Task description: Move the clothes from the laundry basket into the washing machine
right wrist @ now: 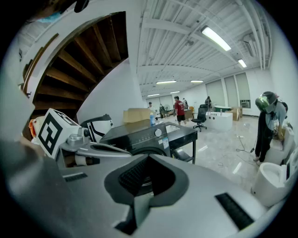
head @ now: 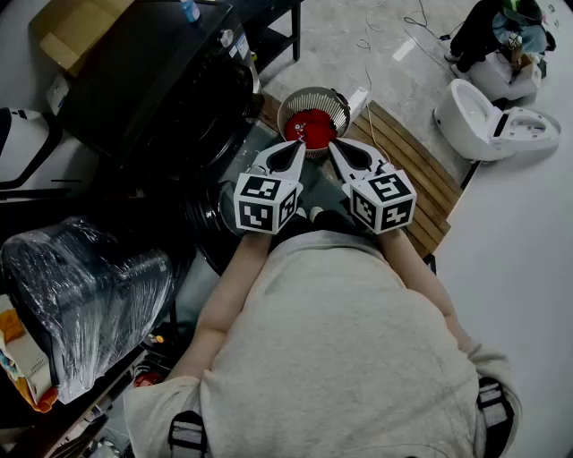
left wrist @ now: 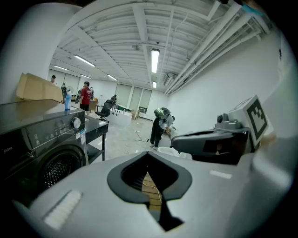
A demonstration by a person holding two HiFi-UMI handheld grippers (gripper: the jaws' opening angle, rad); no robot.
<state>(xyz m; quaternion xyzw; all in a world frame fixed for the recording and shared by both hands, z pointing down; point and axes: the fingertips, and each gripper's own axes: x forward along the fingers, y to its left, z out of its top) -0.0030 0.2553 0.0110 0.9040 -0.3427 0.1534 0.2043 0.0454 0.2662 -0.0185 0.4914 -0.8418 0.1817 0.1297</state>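
Observation:
A round white laundry basket (head: 333, 100) stands on the floor just ahead of me, with red clothes (head: 311, 128) inside. The black washing machine (head: 157, 94) is to its left, and its round drum front shows in the left gripper view (left wrist: 56, 165) and behind the jaws in the right gripper view (right wrist: 139, 135). My left gripper (head: 295, 144) and right gripper (head: 332, 144) are held side by side, tips just above the basket's near rim. Both are shut with nothing between the jaws, as the left gripper (left wrist: 148, 153) and the right gripper (right wrist: 149, 157) show in their own views.
The basket rests at the end of a wooden slatted platform (head: 416, 170). White moulded units (head: 488, 121) sit at the right. A plastic-wrapped bundle (head: 81, 286) lies at the left. A cardboard box (head: 67, 36) and blue bottle (head: 190, 11) stand on the washer. People (left wrist: 161, 125) stand far off.

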